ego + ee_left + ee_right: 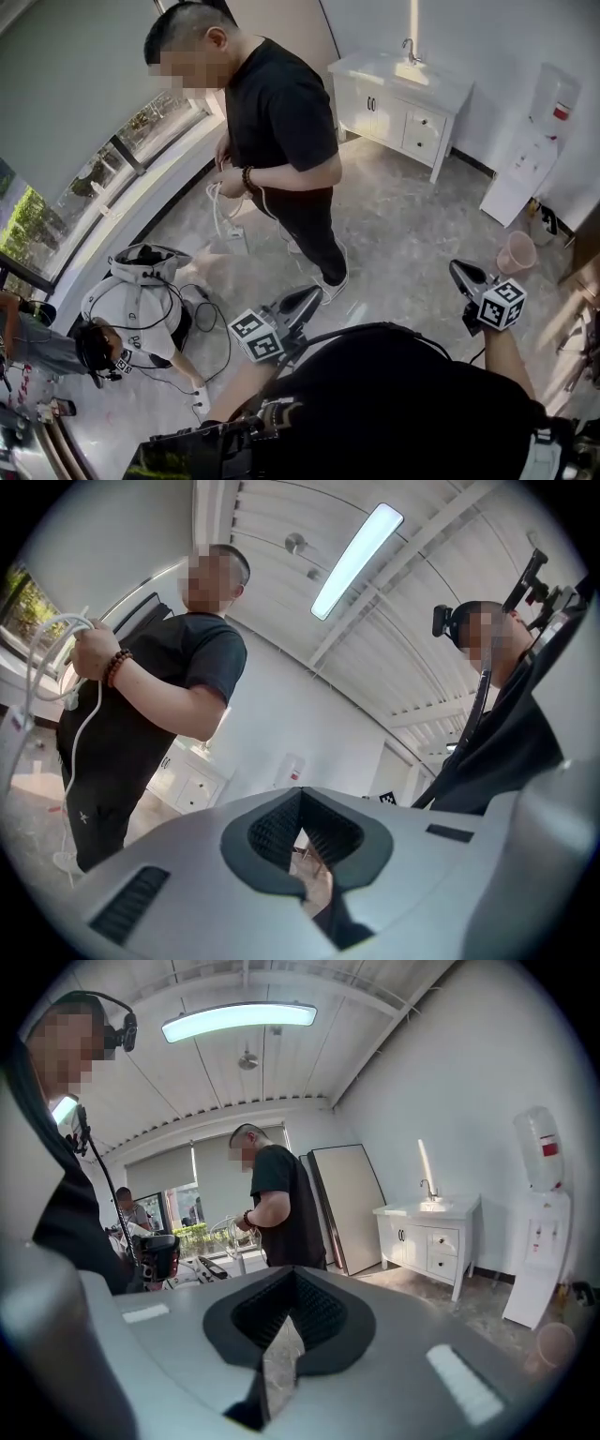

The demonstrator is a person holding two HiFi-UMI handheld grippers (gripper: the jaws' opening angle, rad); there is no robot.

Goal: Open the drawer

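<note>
A white vanity cabinet (398, 103) with a sink stands against the far wall. Its two small drawers (422, 131) sit on the right side, both closed. The cabinet also shows in the right gripper view (427, 1241) and, small, in the left gripper view (192, 785). My left gripper (314, 292) and right gripper (457, 267) are held in the air over the floor, far from the cabinet. The left gripper's (300, 794) jaws meet with nothing between them. The right gripper's (293, 1274) jaws are likewise shut and empty.
A person in black (281, 141) stands between me and the cabinet, holding a white cable (220, 202). Another person crouches at the lower left (131, 300). A water dispenser (530, 150) and a pink bucket (517, 251) stand at the right wall.
</note>
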